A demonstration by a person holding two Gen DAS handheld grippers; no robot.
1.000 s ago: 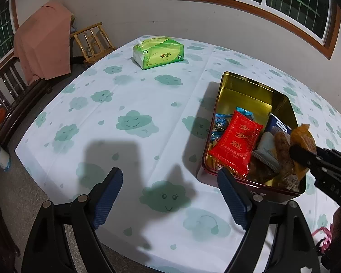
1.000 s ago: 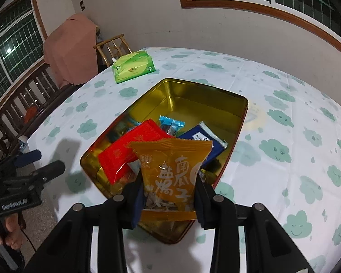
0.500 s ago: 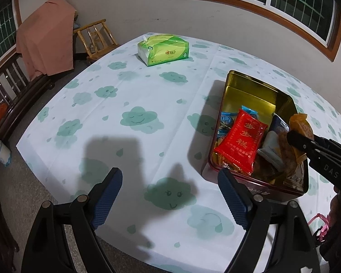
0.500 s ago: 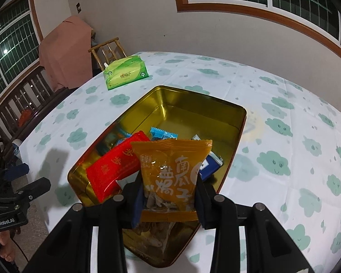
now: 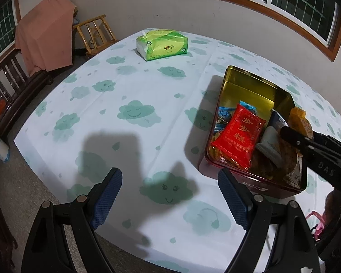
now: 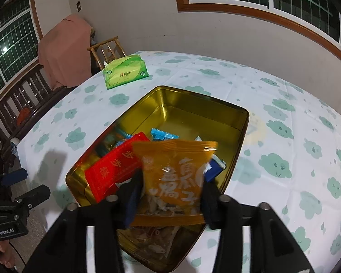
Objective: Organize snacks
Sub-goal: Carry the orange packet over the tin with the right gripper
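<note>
Home dining room: cloud-print tablecloth, tissue pack, wooden chair.

My left gripper hangs low over the near edge, its two blue-padded fingers spread wide apart with nothing between them. My right gripper is clamped, both fingers pressed against the sides of what it carries, and it points forward and slightly down. From the left wrist view, the right gripper shows as a dark arm reaching in from the right side.
</note>
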